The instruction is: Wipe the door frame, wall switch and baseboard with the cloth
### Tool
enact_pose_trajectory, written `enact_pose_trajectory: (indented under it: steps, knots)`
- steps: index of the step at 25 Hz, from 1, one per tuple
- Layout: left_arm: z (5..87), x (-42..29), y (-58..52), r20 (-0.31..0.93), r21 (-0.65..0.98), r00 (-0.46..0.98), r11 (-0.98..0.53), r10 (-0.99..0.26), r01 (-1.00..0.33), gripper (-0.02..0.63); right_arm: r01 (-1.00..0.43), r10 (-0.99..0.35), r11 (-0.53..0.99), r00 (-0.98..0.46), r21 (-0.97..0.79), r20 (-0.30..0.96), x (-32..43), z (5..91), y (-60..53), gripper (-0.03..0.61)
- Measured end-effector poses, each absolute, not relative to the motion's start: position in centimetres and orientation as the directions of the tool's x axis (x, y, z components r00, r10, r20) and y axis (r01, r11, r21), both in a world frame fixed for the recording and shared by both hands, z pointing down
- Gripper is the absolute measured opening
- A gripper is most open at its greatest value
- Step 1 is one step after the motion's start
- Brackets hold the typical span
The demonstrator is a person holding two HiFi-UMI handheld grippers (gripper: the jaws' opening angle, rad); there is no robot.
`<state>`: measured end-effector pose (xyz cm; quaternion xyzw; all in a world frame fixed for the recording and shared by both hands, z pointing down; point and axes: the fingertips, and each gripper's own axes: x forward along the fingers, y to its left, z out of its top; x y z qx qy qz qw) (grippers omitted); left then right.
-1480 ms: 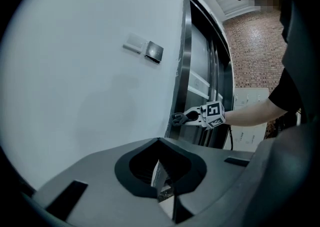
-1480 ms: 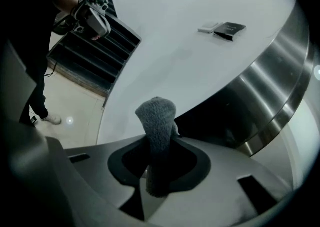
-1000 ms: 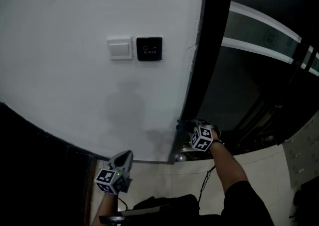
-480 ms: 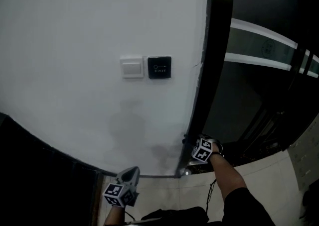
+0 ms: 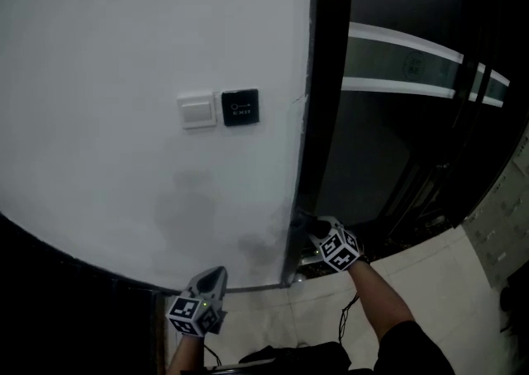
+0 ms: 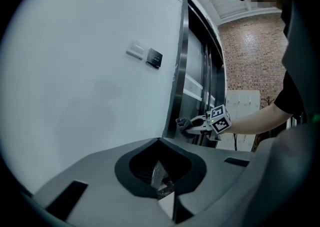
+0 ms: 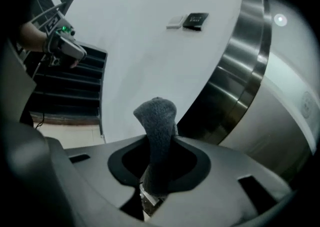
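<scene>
The right gripper (image 5: pixel 304 223) is clamped on the cloth (image 7: pixel 159 126), which sticks out beyond its jaws by the lower frame (image 5: pixel 321 101); the left gripper (image 5: pixel 212 276) is closed and empty.

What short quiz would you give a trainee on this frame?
1. Which gripper holds the cloth?
2. The cloth is nearest the: A switch, B door frame, C exit button.
3. True or false: in the head view, the white switch sits left of the black exit button.
Key: 1 right gripper; 2 B; 3 true.
</scene>
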<state>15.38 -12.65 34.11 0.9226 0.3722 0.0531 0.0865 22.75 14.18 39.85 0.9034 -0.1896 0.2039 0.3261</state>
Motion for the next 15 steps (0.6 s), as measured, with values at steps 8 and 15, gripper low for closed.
enact_pose_trajectory:
  steps: [8, 15]
  knots:
    - [32.7, 15.5, -9.1, -0.077, 0.223, 0.712, -0.684, 0.698, 0.695, -0.008, -0.397, -0.381, -0.895, 0.918, 0.203, 0.113, 15.0, 29.2, 15.3, 0.089]
    - [30.4, 11.7, 0.6, -0.109, 0.197, 0.755, -0.731, 0.646, 0.654, -0.008, -0.466, -0.469, -0.883, 0.875, 0.054, -0.119, 8.7, 24.5, 23.8, 0.089]
